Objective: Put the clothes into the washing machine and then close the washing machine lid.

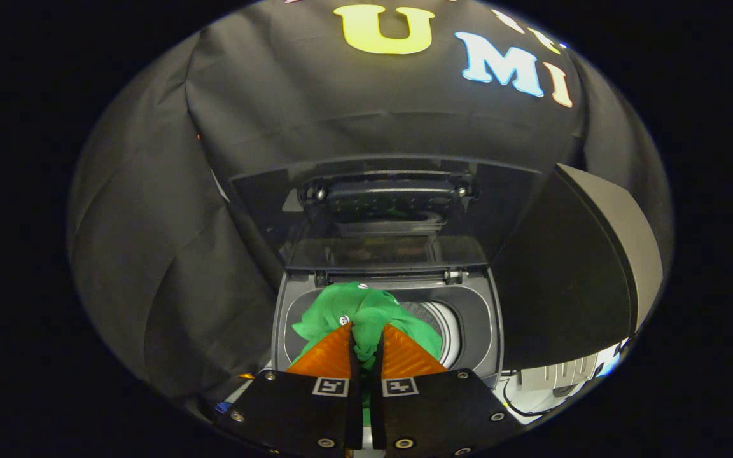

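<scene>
A green garment [366,312] is bunched up over the round opening of the grey top-loading washing machine [484,331]. My gripper [366,331] is shut on a fold of this green cloth, which is pinched between both fingers and spills out ahead of them and to their left. The cloth hangs over the steel drum [446,321], whose right side shows beyond the fabric. The machine's lid [392,210] stands raised and folded back behind the opening, with its dark underside facing me.
A large dark curved panel [570,267] stands close to the right of the machine. Black cloth walls [169,254] close in at the left and behind. A white surface with a cable [532,397] lies at the lower right of the machine.
</scene>
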The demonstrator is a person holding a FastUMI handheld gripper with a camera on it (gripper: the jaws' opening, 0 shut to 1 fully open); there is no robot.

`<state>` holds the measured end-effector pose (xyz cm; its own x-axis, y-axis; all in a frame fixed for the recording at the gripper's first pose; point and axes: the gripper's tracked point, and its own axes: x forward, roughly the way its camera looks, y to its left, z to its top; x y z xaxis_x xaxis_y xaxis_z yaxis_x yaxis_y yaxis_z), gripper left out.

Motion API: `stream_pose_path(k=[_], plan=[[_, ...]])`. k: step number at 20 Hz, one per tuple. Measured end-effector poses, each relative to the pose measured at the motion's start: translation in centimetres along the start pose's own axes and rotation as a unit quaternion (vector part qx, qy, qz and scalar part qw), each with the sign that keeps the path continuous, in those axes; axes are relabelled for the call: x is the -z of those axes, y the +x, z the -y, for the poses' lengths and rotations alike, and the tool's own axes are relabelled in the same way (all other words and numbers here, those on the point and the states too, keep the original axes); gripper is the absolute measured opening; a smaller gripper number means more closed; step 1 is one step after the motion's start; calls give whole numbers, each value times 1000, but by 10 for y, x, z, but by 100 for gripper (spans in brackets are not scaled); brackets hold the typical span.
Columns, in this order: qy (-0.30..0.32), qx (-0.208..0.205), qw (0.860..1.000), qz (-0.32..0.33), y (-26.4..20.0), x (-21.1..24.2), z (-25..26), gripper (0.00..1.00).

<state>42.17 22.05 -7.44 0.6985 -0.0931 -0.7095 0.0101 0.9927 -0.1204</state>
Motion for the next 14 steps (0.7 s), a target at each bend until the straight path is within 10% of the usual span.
stream_pose_path(k=[14], plan=[[-40, -10, 995, -94, 80, 70, -13, 5]])
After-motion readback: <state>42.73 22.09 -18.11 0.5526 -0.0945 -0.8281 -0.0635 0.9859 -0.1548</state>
